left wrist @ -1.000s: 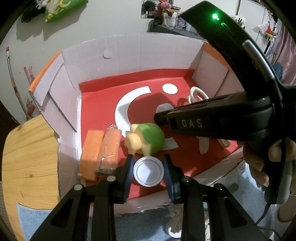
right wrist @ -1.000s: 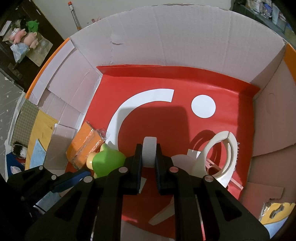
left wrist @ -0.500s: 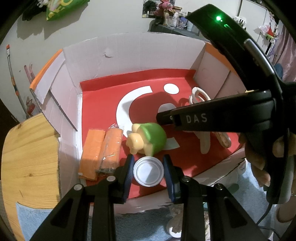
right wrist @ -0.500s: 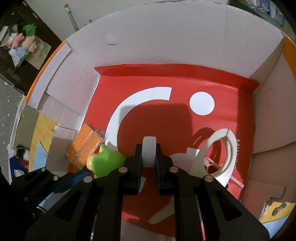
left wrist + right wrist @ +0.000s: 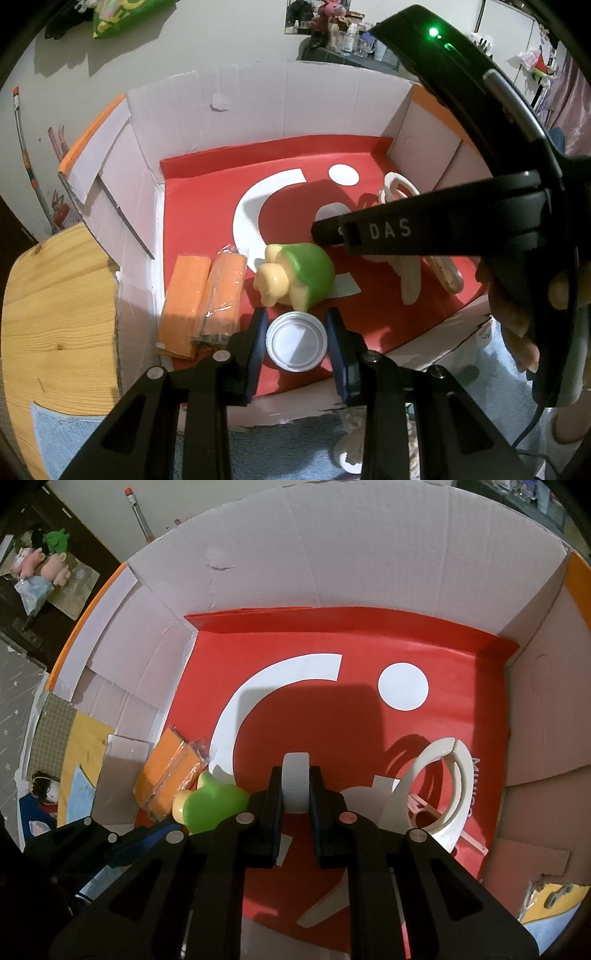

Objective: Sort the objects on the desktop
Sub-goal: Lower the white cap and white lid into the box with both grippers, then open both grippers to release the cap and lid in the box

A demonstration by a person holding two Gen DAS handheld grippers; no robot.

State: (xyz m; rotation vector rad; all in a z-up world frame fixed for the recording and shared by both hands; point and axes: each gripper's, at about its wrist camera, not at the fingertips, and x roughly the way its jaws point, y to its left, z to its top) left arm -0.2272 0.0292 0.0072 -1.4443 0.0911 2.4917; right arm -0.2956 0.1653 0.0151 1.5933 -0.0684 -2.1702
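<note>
1 open white cardboard box (image 5: pixel 369 546) with a red printed floor holds everything. inside, cream plastic tongs (image 5: pixel 439 797) lie at the right, a green and yellow rubber toy (image 5: pixel 299 275) sits near the middle, and 2 orange wrapped packets (image 5: pixel 201 295) lie left of it. the left gripper (image 5: pixel 297 339) is clenched on a round white cap (image 5: pixel 296 341); the right gripper (image 5: pixel 295 786) grasps a ribbed white disc (image 5: pixel 295 781) on edge.

A home room: plush toys (image 5: pixel 40 563) and shelf clutter (image 5: pixel 343 33).
</note>
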